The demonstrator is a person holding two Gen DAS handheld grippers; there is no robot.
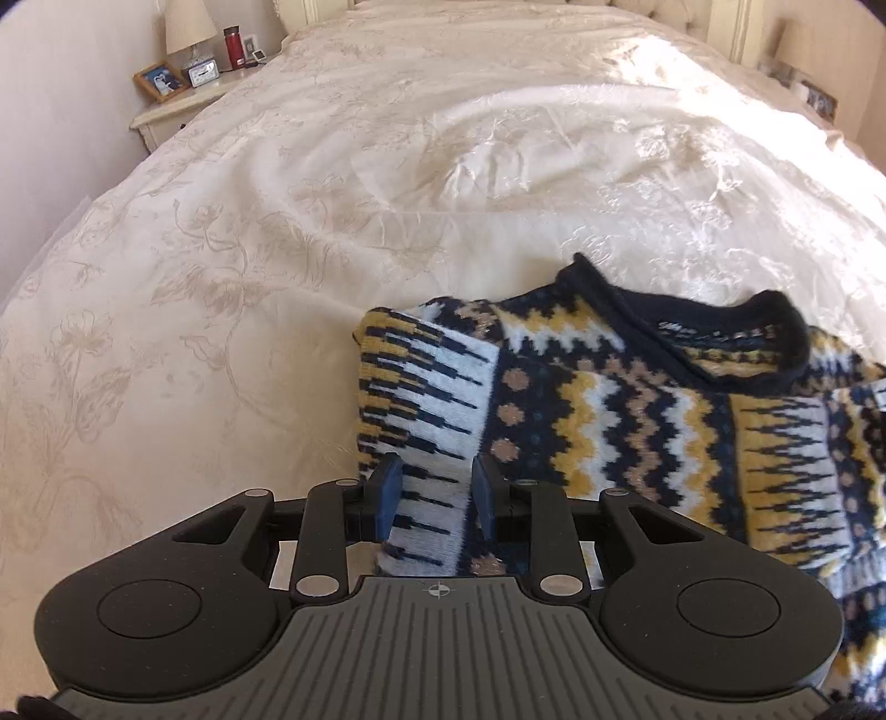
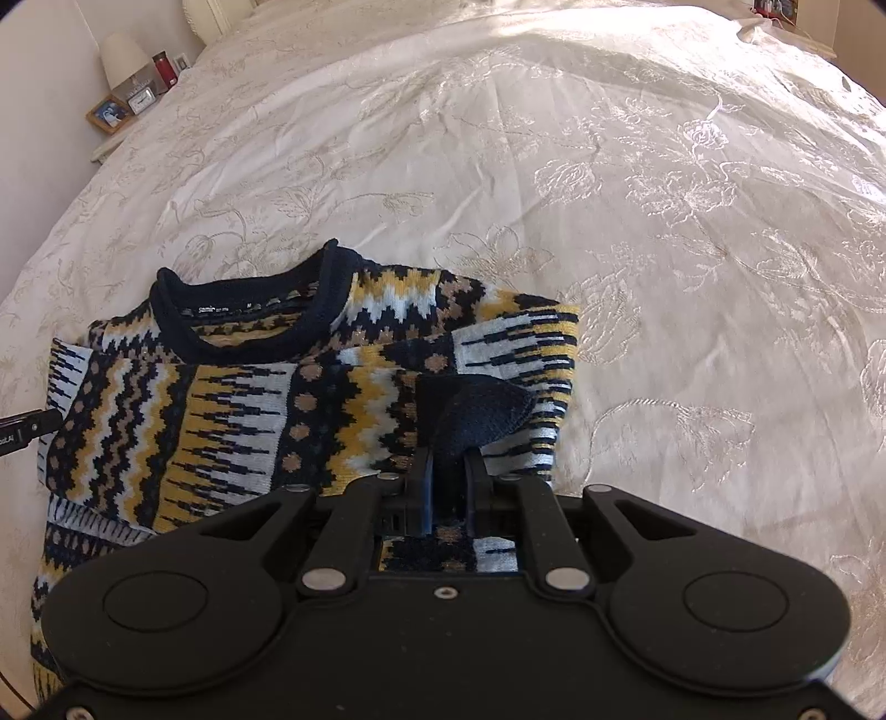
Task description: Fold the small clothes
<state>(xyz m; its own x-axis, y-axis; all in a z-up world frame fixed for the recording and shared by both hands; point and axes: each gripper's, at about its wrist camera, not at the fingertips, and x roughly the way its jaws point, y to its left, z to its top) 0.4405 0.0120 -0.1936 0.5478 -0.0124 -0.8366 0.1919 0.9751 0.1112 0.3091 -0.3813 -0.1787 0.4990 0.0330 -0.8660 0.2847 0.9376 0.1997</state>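
Observation:
A knitted sweater [image 1: 609, 399] in navy, yellow, white and tan zigzags lies flat on the bed, its navy collar [image 1: 720, 354] pointing away from me. My left gripper [image 1: 434, 487] is open over the left sleeve, which is folded in across the body; patterned fabric shows between the blue pads [image 1: 387, 490]. In the right wrist view the sweater [image 2: 249, 399] fills the lower left. My right gripper [image 2: 449, 476] is shut on the navy sleeve cuff [image 2: 476, 410], which stands up from the folded right sleeve. The left gripper's tip [image 2: 27, 429] shows at the sweater's left edge.
The cream embroidered bedspread [image 1: 332, 194] spreads wide around the sweater, also to the right [image 2: 664, 221]. At the far left stands a nightstand [image 1: 177, 105] with a lamp [image 1: 188, 25], a red flask [image 1: 233, 47] and a photo frame [image 1: 161, 82].

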